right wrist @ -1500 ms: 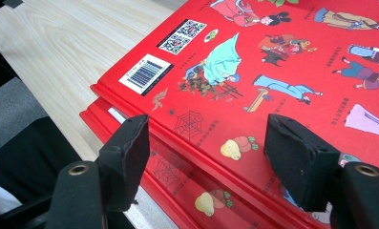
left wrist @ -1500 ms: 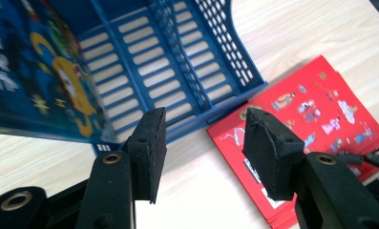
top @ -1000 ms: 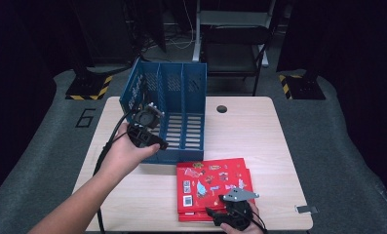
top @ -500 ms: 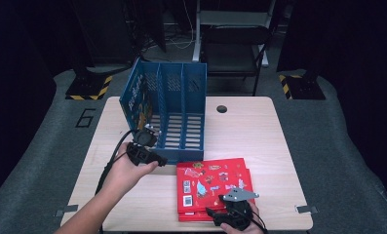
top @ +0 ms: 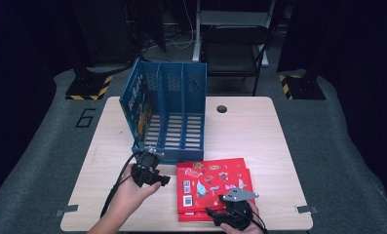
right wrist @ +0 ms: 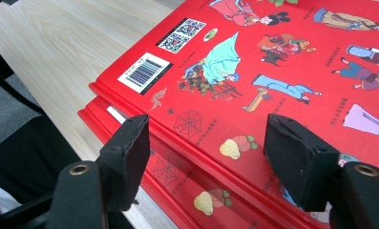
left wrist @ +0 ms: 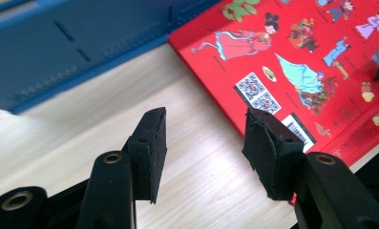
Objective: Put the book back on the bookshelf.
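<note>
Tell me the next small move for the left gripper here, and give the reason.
Probably ease the left gripper a little toward the near edge of the top red book and close on it. Its fingers stand open over bare table just beside that edge, holding nothing. The right gripper is open at the stack's front edge, and the blue file rack stands empty behind.

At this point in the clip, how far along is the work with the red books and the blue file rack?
Nothing looks filed: the blue file rack shows bare slatted compartments. In hand: the right gripper, jaws open, sits at the near edge of the stacked red books, and the left gripper, also open, hovers over the table beside their left edge. Left, probably: lifting each book and standing it in the rack.
</note>
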`<state>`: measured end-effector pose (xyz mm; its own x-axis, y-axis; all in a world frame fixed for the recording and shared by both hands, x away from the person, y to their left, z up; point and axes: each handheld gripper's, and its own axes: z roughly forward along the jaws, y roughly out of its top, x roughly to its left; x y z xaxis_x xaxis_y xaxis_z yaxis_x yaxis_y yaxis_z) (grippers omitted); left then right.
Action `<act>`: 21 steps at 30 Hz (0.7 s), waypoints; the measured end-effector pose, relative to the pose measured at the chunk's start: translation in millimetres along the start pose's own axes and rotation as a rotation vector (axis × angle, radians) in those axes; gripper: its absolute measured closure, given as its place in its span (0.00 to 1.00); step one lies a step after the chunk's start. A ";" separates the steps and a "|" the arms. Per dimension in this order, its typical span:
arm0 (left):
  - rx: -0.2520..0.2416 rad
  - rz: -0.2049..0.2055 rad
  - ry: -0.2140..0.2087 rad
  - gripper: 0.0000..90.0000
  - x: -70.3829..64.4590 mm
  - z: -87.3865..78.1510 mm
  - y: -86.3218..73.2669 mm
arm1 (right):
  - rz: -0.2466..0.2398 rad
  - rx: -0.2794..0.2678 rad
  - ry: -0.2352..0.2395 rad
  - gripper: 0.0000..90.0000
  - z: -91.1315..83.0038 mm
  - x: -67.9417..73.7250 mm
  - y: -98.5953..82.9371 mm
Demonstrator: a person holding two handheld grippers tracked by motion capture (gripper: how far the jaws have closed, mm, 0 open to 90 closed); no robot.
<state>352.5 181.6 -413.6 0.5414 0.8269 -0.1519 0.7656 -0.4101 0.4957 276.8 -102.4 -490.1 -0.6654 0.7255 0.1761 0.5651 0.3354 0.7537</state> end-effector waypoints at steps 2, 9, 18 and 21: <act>0.005 -0.009 -0.026 0.55 -2.1 5.1 -5.2 | 0.007 0.002 0.000 0.36 -0.3 0.4 -0.1; 0.018 -0.016 -0.052 0.54 -5.5 21.1 -21.6 | 0.005 0.001 -0.011 0.36 -1.2 -2.6 0.4; 0.017 0.037 -0.062 0.52 -16.3 34.6 -32.0 | -0.010 0.011 -0.060 0.36 -4.1 -11.2 1.8; 0.025 0.059 -0.061 0.51 -22.1 39.0 -31.7 | 0.020 0.006 -0.071 0.36 -6.5 -15.8 1.6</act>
<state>329.8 161.3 -459.3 0.6056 0.7763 -0.1749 0.7394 -0.4677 0.4842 285.0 -117.3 -487.5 -0.6181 0.7725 0.1454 0.5810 0.3244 0.7465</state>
